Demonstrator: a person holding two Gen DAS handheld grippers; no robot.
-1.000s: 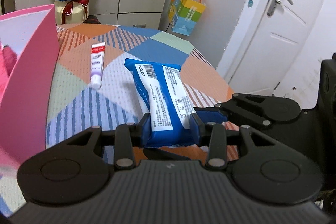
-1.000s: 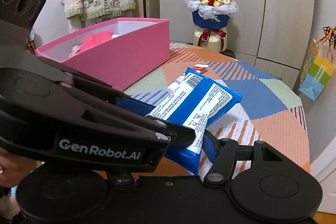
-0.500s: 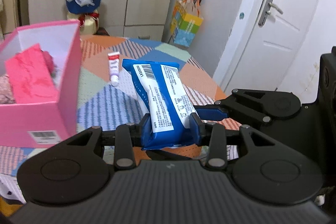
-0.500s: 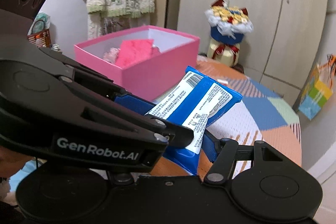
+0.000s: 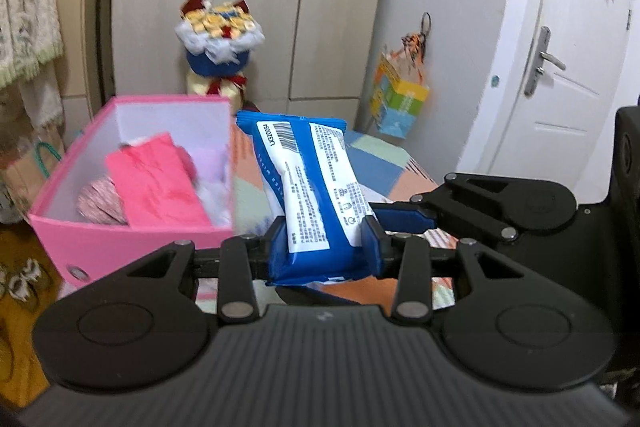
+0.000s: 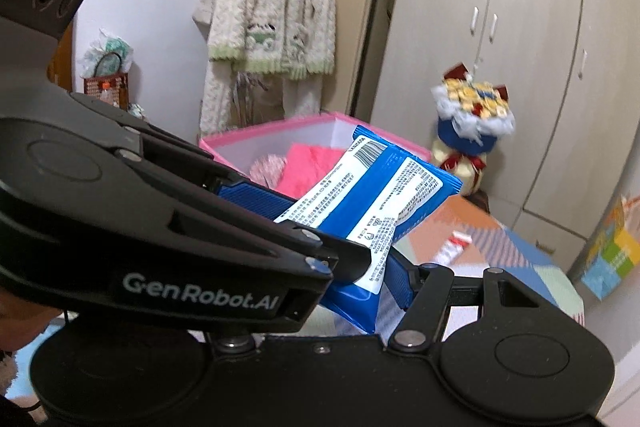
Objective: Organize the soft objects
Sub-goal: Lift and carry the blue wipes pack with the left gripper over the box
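My left gripper (image 5: 324,247) is shut on a blue-and-white soft packet (image 5: 312,187) and holds it in the air, just right of the open pink box (image 5: 132,239). The box holds a pink folded cloth (image 5: 156,183) and a fuzzy pinkish item (image 5: 98,203). In the right wrist view the same packet (image 6: 384,195) sits across the front of the box (image 6: 280,131), held between the left gripper's blue pads. My right gripper (image 6: 396,283) is beside the packet; the left gripper's body hides its left finger, so its state is unclear.
A toothpaste tube (image 6: 452,247) lies on the patchwork tablecloth (image 6: 520,259). A flower bouquet (image 5: 218,47) stands behind the table. Wardrobe doors, a hanging cardigan (image 6: 272,19) and a white door (image 5: 560,75) surround the table.
Both grippers have risen and swung left towards the pink box with the packet. The box interior now shows from above; the toothpaste tube has dropped out of the left wrist view.
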